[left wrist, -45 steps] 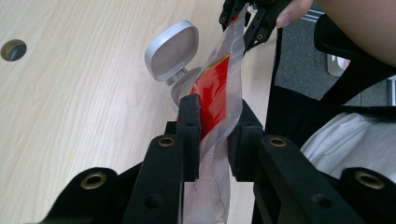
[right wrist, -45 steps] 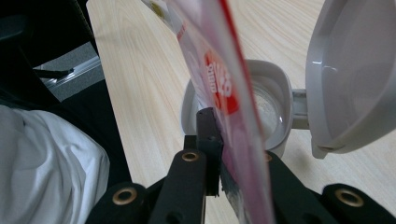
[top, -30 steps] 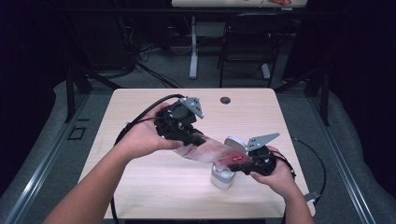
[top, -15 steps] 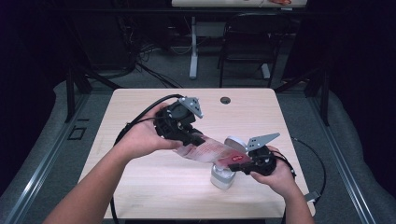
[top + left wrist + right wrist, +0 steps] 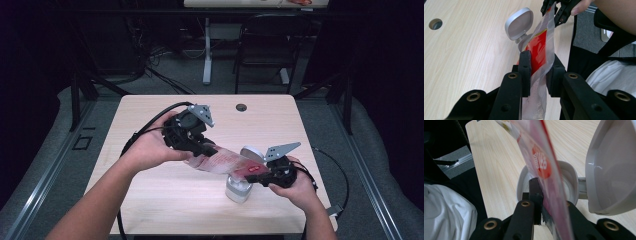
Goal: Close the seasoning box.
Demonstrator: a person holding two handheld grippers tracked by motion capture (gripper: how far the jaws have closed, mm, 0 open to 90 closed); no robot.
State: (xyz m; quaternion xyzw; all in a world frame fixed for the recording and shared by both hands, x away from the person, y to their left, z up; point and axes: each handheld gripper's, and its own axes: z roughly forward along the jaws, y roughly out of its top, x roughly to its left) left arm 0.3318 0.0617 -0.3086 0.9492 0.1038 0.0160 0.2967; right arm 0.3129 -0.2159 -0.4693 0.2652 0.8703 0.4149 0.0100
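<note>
Pouch (image 5: 227,162): thin, limp, slick film, light; likely sags, so grip the ends. Stretched above open pot (image 5: 238,189) on worktop (image 5: 150,200). Left gripper (image 5: 537,71) and right gripper (image 5: 550,202) fingers clamped on opposite ends.

Left tongs (image 5: 212,151) and right tongs (image 5: 250,178) both clamped.

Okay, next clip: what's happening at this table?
A person holds a clear plastic pouch with red print stretched between two hand-held grippers. The left hand-held gripper is clamped on one end and the right hand-held gripper on the other. The pouch hangs just above a small grey container on the wooden table, whose hinged lid stands open. Whether anything is pouring out cannot be told.
</note>
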